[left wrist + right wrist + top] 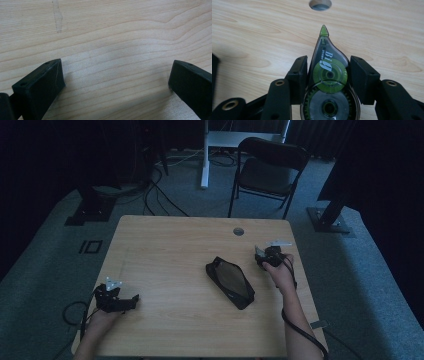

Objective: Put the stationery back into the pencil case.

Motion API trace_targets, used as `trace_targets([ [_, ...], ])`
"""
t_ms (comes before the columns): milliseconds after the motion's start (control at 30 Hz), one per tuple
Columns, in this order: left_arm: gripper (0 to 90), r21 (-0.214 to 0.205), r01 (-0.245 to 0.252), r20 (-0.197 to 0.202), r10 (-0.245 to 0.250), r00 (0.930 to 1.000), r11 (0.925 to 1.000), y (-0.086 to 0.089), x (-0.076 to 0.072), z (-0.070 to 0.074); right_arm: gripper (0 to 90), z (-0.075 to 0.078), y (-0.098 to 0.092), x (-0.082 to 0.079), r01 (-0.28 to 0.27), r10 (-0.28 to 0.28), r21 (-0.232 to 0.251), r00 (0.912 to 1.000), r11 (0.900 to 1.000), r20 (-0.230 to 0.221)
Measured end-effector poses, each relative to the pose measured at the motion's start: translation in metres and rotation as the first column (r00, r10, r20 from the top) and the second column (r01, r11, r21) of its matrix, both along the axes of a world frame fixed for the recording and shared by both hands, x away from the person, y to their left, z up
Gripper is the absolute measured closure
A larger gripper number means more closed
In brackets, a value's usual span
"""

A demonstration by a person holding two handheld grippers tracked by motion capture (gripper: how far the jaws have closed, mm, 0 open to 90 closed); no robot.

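My right gripper (328, 75) is clamped on the correction tape dispenser (328, 82), pads against its two flat sides, above the table (170, 250) near the cable hole (320, 4). Its long axis runs straight out between my jaws, green tip pointing away toward that hole. Advised: hold pressure steady, carry level toward the black pouch (230, 282). My left gripper (115, 82) stands apart, empty.

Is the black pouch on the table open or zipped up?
Open. The black pouch lies flat on the table, its top spread wide so the greyish inside shows.
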State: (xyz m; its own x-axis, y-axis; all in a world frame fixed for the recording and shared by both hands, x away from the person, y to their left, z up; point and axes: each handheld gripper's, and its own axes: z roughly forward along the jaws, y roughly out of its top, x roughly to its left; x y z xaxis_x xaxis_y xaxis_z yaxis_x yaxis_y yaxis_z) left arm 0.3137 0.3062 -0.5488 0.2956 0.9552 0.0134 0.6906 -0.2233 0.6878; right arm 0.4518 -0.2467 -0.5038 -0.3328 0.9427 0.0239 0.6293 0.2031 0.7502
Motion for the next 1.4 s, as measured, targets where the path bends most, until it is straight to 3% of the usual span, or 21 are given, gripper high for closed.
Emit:
trace_targets([
  [167, 0.2, 0.0, 0.0, 0.0, 0.0, 1.0, 1.0, 0.0, 0.0, 0.0, 49.7, 0.018, 0.006, -0.012, -0.016, 0.015, 0.045, 0.9997, 0.9988, 0.02],
  [300, 0.2, 0.0, 0.0, 0.0, 0.0, 1.0, 1.0, 0.0, 0.0, 0.0, 49.8, 0.03, 0.012, -0.02, -0.041, 0.04, 0.053, 0.9989, 0.9977, 0.025],
  [633, 0.2, 0.0, 0.0, 0.0, 0.0, 1.0, 1.0, 0.0, 0.0, 0.0, 49.8, 0.047, 0.023, -0.04, -0.094, 0.088, 0.096, 0.9945, 0.991, 0.056],
  [867, 0.2, 0.0, 0.0, 0.0, 0.0, 1.0, 1.0, 0.0, 0.0, 0.0, 49.8, 0.06, 0.039, -0.059, -0.135, 0.131, 0.078, 0.9894, 0.9877, 0.064],
  [1400, 0.2, 0.0, 0.0, 0.0, 0.0, 1.0, 1.0, 0.0, 0.0, 0.0, 50.0, 0.064, 0.073, -0.079, -0.197, 0.192, 0.107, 0.98, 0.9746, 0.05],
])
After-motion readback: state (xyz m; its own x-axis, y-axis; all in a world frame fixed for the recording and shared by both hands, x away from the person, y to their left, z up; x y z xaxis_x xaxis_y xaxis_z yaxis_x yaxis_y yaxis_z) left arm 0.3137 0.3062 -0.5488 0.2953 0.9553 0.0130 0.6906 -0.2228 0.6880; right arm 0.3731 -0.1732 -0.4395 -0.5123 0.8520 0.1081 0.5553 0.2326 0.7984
